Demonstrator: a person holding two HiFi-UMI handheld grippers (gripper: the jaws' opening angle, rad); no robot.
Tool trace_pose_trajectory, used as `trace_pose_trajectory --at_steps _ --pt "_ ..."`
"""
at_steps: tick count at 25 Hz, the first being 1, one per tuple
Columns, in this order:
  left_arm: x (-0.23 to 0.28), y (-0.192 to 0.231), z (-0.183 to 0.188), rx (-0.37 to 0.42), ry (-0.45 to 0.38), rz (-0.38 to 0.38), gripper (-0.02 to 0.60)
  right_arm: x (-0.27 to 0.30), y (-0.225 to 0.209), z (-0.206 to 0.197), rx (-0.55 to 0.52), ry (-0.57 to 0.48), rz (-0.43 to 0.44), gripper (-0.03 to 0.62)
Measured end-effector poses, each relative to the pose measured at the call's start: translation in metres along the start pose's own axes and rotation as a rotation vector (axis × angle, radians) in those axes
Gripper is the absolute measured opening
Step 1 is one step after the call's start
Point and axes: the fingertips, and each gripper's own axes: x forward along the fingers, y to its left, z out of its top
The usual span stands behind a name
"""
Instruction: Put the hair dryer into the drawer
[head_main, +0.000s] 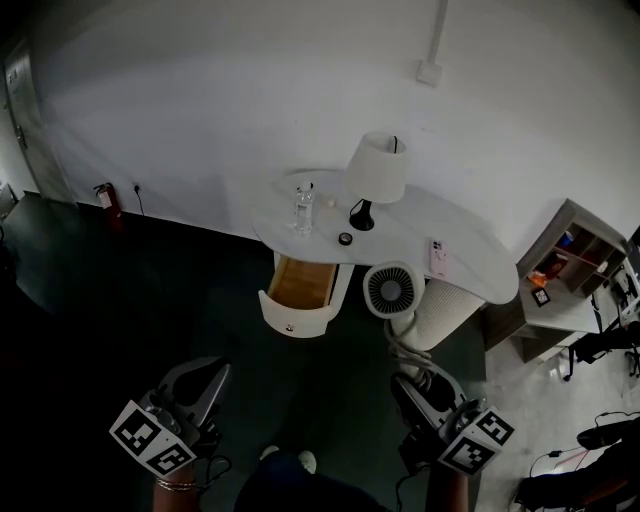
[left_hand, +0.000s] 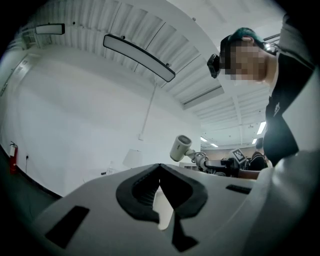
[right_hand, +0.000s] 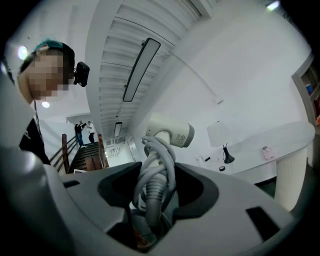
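Coiled cord (right_hand: 161, 155) hid the handle where the right tongs (right_hand: 156, 175) pinched the white hair dryer (head_main: 390, 290), round grille showing, centre frame beside the open drawer (head_main: 290, 318), while the left tongs (left_hand: 160, 169) sat pressed together, empty.

Head view: looking steeply down from above the person. Left gripper (head_main: 208, 378) and right gripper (head_main: 412, 385) are sitting at its bottom edge. The white counter (head_main: 470, 255) is lying farther off, against the wall (head_main: 250, 90).

Left gripper view: riding low just behind its own fingers (left_hand: 137, 187) and facing that wall from well back. It is catching the hair dryer (left_hand: 180, 147) off to its right.

Right gripper view: riding equally low and facing the counter's end from nearer. The hair dryer is looming very close ahead.

All three views are sharing the hair dryer. Head view and right gripper view are also sharing the lamp (right_hand: 220, 132) and the counter top.
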Motion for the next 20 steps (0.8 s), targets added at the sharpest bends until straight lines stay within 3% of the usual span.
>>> trace_pose_trajectory --at_steps 14,20 --pt "0.011 -0.009 -0.012 -0.002 0.038 0.031 0.008 0.000 -0.015 0.002 0.040 -0.020 0.057 0.218" --pt "0.024 0.004 -0.017 -0.010 0.053 -0.007 0.008 0.010 -0.017 0.000 0.013 -0.025 0.038 0.218"
